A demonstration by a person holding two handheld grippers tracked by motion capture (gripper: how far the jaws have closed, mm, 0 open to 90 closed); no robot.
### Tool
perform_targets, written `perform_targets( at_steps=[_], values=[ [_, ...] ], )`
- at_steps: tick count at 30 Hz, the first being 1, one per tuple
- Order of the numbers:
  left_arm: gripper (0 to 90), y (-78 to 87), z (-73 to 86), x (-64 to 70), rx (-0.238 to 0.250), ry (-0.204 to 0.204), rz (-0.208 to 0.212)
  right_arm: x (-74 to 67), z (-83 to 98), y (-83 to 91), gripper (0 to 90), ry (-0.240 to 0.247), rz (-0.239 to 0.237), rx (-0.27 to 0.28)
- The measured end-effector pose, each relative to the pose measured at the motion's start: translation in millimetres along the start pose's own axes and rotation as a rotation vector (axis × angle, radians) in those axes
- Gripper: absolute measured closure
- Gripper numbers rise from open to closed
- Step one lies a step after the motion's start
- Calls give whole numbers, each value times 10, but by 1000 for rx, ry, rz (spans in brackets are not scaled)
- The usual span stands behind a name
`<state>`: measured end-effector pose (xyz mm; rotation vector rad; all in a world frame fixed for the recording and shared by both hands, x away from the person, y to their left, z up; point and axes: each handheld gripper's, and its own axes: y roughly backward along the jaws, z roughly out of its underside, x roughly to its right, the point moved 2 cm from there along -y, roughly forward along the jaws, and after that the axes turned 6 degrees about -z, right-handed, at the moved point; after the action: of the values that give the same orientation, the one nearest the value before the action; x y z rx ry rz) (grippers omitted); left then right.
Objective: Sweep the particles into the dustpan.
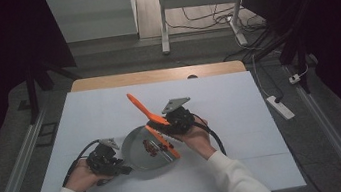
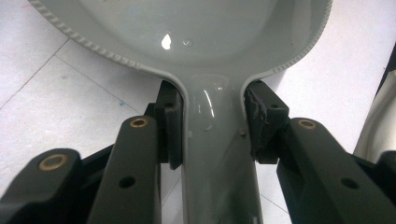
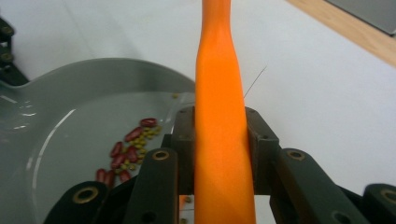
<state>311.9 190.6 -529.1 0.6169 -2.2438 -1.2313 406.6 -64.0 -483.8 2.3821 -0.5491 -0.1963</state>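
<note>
Beans (image 3: 128, 154) lie in a loose cluster on the floor of one grey pan (image 1: 135, 146), which sits near the middle of the white table (image 1: 241, 111), toward its near edge. The left gripper (image 2: 212, 126) is clamped on the pan's handle (image 2: 217, 154), both pads pressed to its sides, apparently to keep the pan from sliding while its contents are worked. The right gripper (image 3: 219, 140) grasps one orange spatula (image 3: 219, 107) around the stem; in the high view its blade slants down into the pan beside the beans and its handle points to the far left, an angle that suits stirring or scooping. About eight red beans can be counted, mixed with many small greenish ones too tiny to number. Two grippers, one pan, one spatula.
</note>
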Motion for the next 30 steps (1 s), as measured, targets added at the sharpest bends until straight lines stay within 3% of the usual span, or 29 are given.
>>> perform_targets(
  at_steps=[9, 14, 18, 30],
  values=[
    [621, -1, 1, 4, 1, 1, -2, 204, 95, 43, 702, -52, 69, -14],
    [621, -2, 0, 3, 1, 0, -1, 270, 152, -20, 702, -67, 76, -43],
    [621, 1, 0, 7, 1, 0, -4, 249, 179, -94, 702, -58, 73, -74],
    [621, 0, -1, 7, 1, -1, -3, 133, 150, -155, 702, -12, 51, -87]
  ],
)
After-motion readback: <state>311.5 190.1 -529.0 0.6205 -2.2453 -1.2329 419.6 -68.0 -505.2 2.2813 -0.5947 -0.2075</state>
